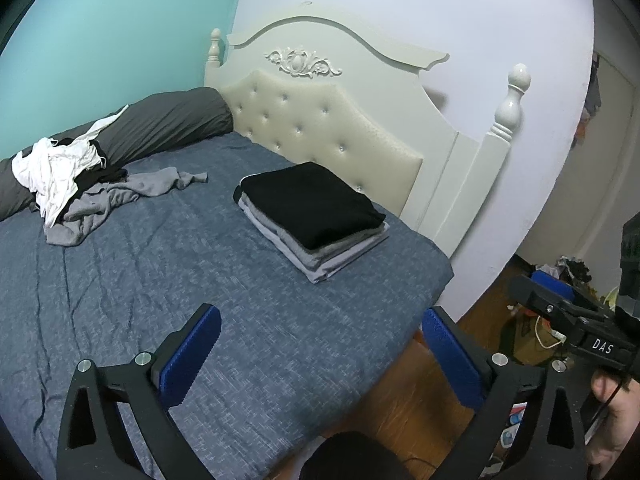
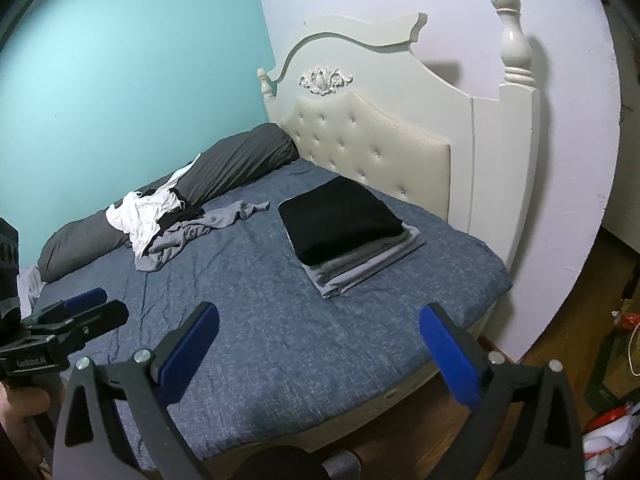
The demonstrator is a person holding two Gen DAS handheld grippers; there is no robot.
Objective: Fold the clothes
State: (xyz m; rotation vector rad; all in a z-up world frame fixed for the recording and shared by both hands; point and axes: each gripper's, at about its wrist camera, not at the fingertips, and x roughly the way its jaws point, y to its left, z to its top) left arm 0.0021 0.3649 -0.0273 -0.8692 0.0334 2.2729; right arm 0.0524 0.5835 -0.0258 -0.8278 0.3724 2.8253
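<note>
A neat stack of folded clothes (image 1: pixel 312 216) (image 2: pixel 344 224), black on top of grey layers, lies on the bed near the headboard. A loose pile sits at the far left: a white garment (image 1: pixel 52 172) (image 2: pixel 140 216), something black under it, and a crumpled grey garment (image 1: pixel 120 196) (image 2: pixel 188 236). My left gripper (image 1: pixel 320 320) hovers open over the near bed corner with nothing between its blue pads. My right gripper (image 2: pixel 320 312) is open and empty too, over the bed's near edge. Each gripper shows in the other's view, the right gripper (image 1: pixel 532 284) and the left gripper (image 2: pixel 100 304).
The bed's blue sheet (image 1: pixel 160 300) (image 2: pixel 280 340) lies flat between me and the clothes. A long grey pillow (image 1: pixel 160 124) runs along the teal wall. The cream headboard (image 1: pixel 320 120) stands behind the stack. Clutter (image 1: pixel 568 268) (image 2: pixel 616 432) sits on the wooden floor at the right.
</note>
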